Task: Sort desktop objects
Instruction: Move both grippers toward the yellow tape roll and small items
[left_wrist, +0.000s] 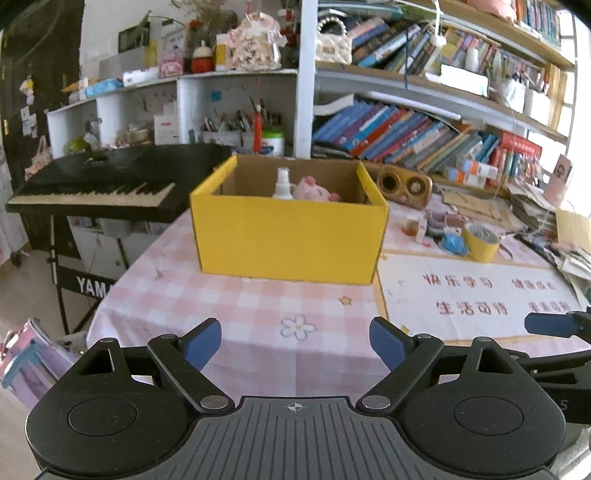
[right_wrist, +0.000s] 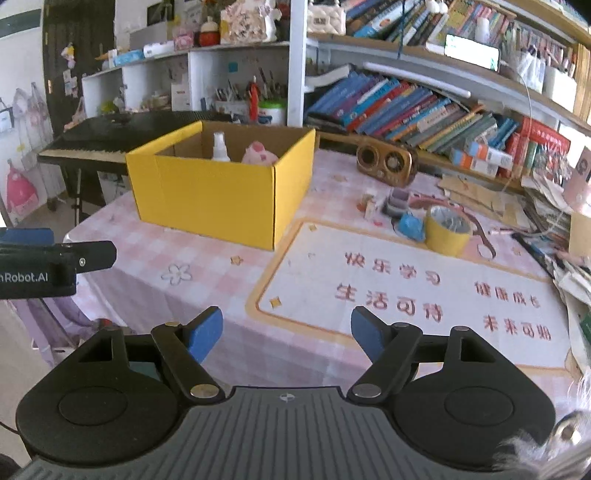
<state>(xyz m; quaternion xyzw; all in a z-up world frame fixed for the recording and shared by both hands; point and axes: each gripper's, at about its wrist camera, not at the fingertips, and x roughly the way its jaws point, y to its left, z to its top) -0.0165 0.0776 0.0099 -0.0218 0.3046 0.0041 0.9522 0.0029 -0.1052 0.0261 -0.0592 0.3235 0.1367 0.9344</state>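
My left gripper (left_wrist: 295, 345) and right gripper (right_wrist: 287, 334), side by side, tilted downward; both pairs of blue-padded jaws spread wide, nothing between them.

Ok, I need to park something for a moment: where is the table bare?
Bare: the checked cloth between the yellow box and the near edge, and the lettered mat. Crowded: the mat's far edge by the yellow tape roll, and the paper stacks on the right.

On the table (right_wrist: 207, 295), the box (right_wrist: 221, 199) sits at eleven o'clock with a bottle (right_wrist: 220, 147) and a plush toy (right_wrist: 258, 153) inside. The tape roll (right_wrist: 448, 229) lies at one o'clock, the radio (right_wrist: 386, 164) behind it, the keyboard (left_wrist: 99, 184) left of the box.
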